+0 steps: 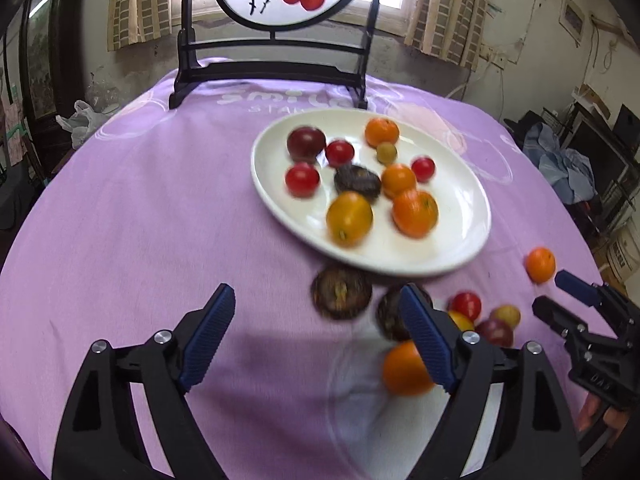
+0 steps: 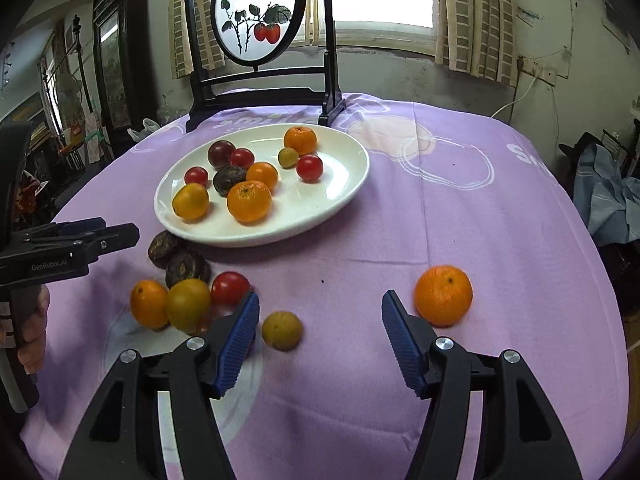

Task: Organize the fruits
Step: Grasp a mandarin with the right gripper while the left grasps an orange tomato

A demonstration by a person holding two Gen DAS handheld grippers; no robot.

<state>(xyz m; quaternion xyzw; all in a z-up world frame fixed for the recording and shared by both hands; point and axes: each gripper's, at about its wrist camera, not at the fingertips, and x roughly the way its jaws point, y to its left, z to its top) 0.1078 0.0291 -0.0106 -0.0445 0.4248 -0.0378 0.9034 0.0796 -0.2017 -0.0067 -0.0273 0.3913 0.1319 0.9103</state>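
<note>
Open tongs (image 2: 320, 340) above loose fruit (image 2: 282, 330)

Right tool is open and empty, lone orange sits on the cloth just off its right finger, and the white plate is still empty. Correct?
Not quite. The white plate is not empty: it already holds a batch of fruit, oranges and red tomatoes among them, as the right wrist view shows. The rest stands: the right tool is open and empty, and the lone orange sits on the cloth just off its right finger.
</note>
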